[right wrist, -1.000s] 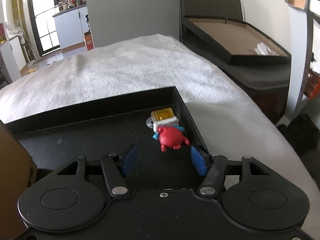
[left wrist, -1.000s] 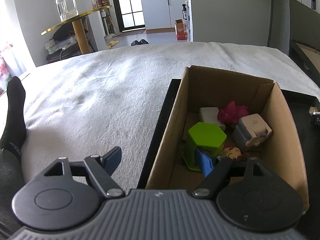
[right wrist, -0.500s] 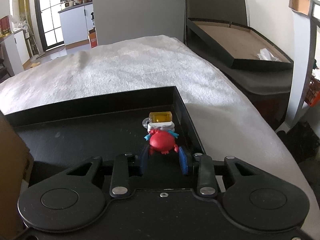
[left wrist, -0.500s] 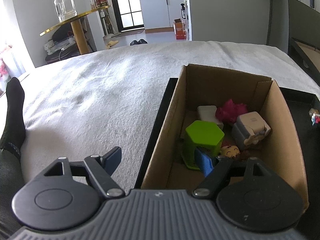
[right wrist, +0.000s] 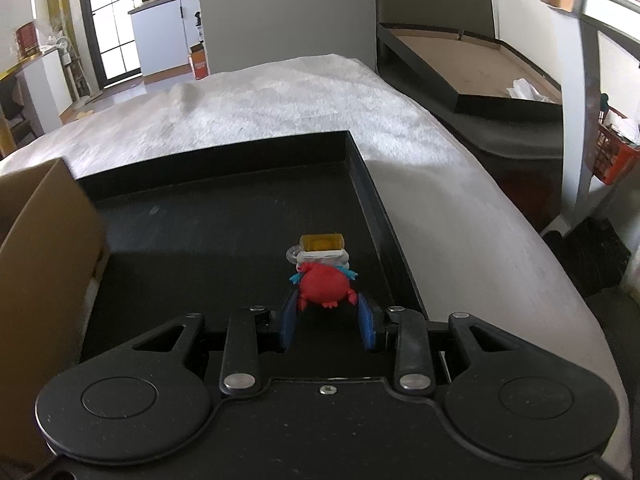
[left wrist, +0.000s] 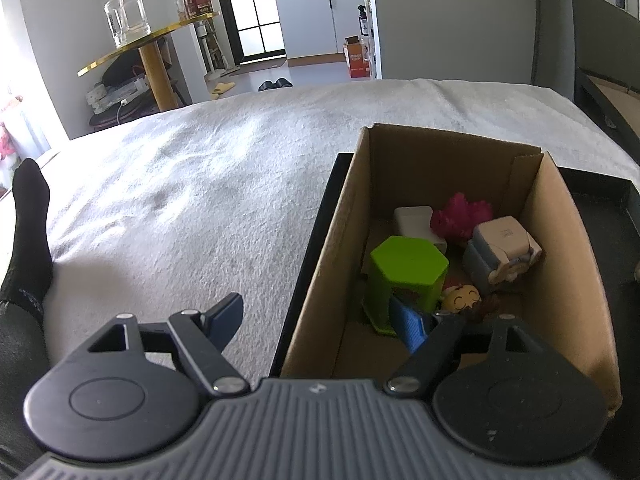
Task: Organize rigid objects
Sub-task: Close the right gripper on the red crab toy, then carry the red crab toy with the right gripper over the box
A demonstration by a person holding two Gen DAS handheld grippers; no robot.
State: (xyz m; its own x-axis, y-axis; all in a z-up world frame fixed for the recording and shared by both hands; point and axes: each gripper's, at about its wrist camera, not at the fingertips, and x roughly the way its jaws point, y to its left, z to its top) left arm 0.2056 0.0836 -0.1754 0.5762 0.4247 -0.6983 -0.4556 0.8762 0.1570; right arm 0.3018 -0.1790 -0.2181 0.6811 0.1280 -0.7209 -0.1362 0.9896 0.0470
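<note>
A red crab toy point(right wrist: 323, 287) with turquoise claws between blue-padded tongs point(right wrist: 329, 320); ahead, an amber-topped white block point(right wrist: 322, 246) on a black tray point(right wrist: 224, 220)

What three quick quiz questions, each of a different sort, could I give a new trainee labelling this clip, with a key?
1. True or false: the right gripper is shut on the red crab toy.
2. Where does the green hexagonal block lie? A) in the cardboard box B) on the black tray C) on the white blanket
3. Fill in: the left gripper is ____, with the box wall between its fingers.

Key: 1 true; 2 A; 3 open.
</note>
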